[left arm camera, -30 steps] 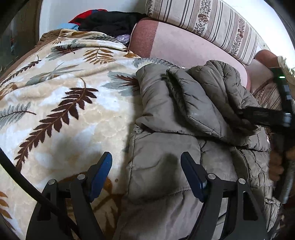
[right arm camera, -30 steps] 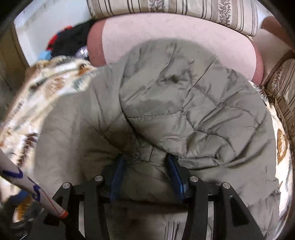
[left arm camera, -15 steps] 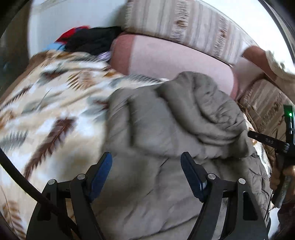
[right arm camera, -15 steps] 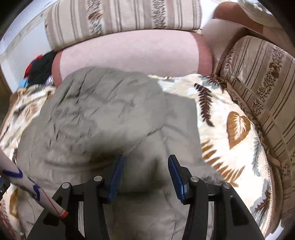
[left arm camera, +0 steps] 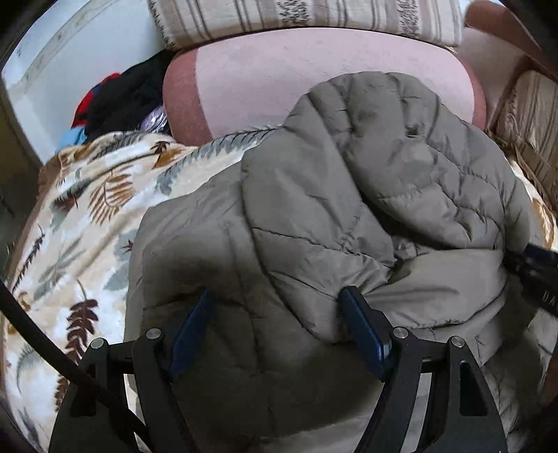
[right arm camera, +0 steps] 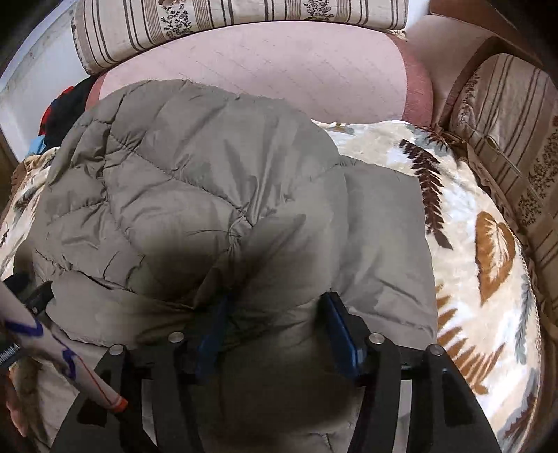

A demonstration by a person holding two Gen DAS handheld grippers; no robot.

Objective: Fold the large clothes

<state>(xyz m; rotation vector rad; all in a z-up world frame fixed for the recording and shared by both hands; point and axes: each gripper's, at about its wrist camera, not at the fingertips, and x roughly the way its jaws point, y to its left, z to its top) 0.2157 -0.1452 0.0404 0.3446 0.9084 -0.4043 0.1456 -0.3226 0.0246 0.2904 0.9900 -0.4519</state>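
A grey-green quilted puffer jacket [left arm camera: 314,216] lies bunched on a leaf-print blanket [left arm camera: 87,209] on a sofa. Its hood or upper part is folded over the body. My left gripper [left arm camera: 279,299] is open, its blue fingers pressed down into the jacket's left part, with fabric bulging between them. My right gripper [right arm camera: 275,303] is open too, its fingers sunk into the jacket [right arm camera: 209,181] near its right side. The right gripper's body shows at the right edge of the left wrist view [left arm camera: 537,271].
A pink cushion [left arm camera: 314,80] and a striped pillow [right arm camera: 226,24] stand behind the jacket. A heap of black, red and blue clothes [left arm camera: 115,101] lies at the far left corner. A striped armrest cushion [right arm camera: 505,115] is at the right. The blanket [right arm camera: 488,244] shows to the right.
Both grippers have moved in over the jacket. The left swung right from the blanket onto it. The right, shut on fabric a second ago, now stands wider, pressing the jacket.
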